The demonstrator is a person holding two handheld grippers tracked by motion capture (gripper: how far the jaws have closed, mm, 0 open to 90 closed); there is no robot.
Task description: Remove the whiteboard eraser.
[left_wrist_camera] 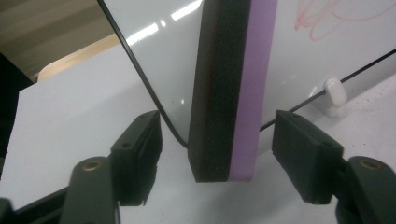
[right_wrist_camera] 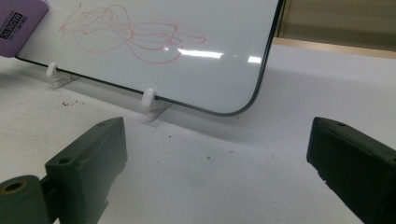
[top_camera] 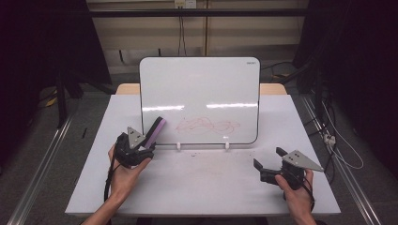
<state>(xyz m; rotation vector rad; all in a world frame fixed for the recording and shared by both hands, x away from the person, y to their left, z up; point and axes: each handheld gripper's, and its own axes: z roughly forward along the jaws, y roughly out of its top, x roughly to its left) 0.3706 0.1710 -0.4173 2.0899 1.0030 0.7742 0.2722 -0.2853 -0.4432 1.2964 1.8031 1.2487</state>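
Purple-and-black foam is showing in the high view as an eraser (top_camera: 155, 131), leaning against the lower left corner of the whiteboard (top_camera: 199, 84), which is standing propped on two small white clips (top_camera: 226, 145) near the middle of the white table (top_camera: 202, 187). The left gripper (top_camera: 141, 143) is sitting toward the table's left edge, right at the eraser's lower end, with the person's hand wrapping it from below. The right gripper (top_camera: 268, 158) is hovering near the table's front right corner, well apart from the board, its jaws standing wide. A red scribble (top_camera: 206, 124) is lying across the lower part of the board.

In the left gripper view, the eraser (left_wrist_camera: 231, 88) is standing upright between the two black jaws, black foam on one side, purple on the other. A narrow gap is showing on each side, so the pads are not pressing on it. The whiteboard (left_wrist_camera: 159, 51) is rising behind it.

In the right gripper view, the right gripper (right_wrist_camera: 217, 154) is holding its jaws far apart over bare table (right_wrist_camera: 210, 177), nothing between them. The whiteboard (right_wrist_camera: 219, 74), its scribble (right_wrist_camera: 130, 32) and the eraser (right_wrist_camera: 18, 23) are lying beyond.
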